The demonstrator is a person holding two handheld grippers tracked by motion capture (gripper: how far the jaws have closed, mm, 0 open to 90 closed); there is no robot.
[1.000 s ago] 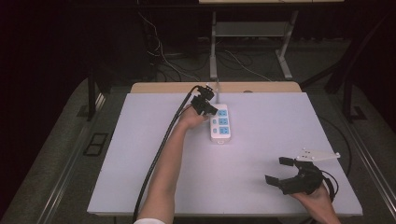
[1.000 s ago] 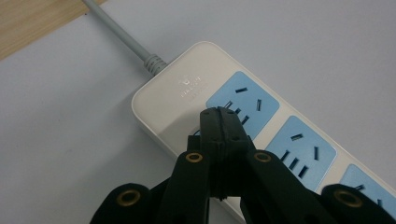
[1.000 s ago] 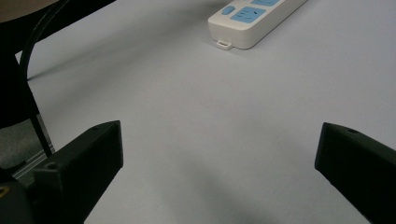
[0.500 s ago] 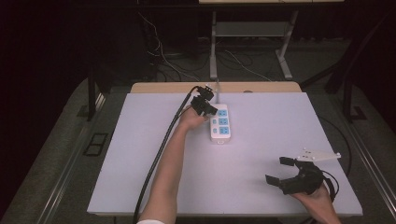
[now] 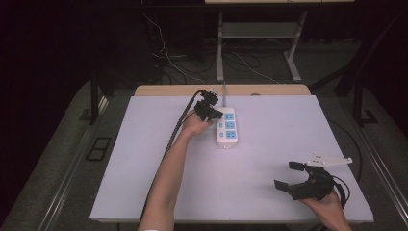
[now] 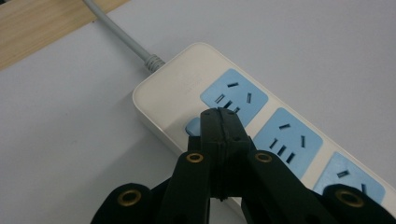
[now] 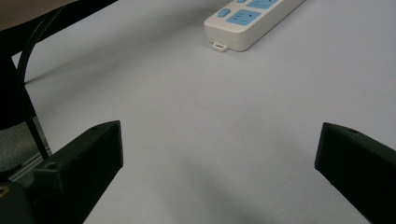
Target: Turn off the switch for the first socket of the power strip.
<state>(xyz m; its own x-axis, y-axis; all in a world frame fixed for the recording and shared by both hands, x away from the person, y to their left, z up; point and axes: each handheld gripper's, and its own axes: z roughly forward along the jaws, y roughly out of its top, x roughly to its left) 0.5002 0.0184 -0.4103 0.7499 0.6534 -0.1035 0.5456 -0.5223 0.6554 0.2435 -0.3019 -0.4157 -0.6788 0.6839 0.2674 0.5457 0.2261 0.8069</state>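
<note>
White power strip (image 5: 226, 127) lies at the table's (image 5: 144, 159) twelve o'clock; your left gripper (image 6: 219, 122), jaws closed, presses its blue switch (image 6: 193, 125). Your right gripper (image 5: 290, 175) gapes empty at five o'clock.

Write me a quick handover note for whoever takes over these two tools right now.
Left tool: jaws shut, empty, tip at the small blue button on the white power strip, beside its cable end; contact can't be confirmed.
Right tool: open, empty, held near the table's near right corner, away from the strip.
Power strip lies at the far middle of the table; nothing is plugged into its three sockets.
Done: left tool is at the button.
Left: probably pressing the button, then pulling back.
</note>
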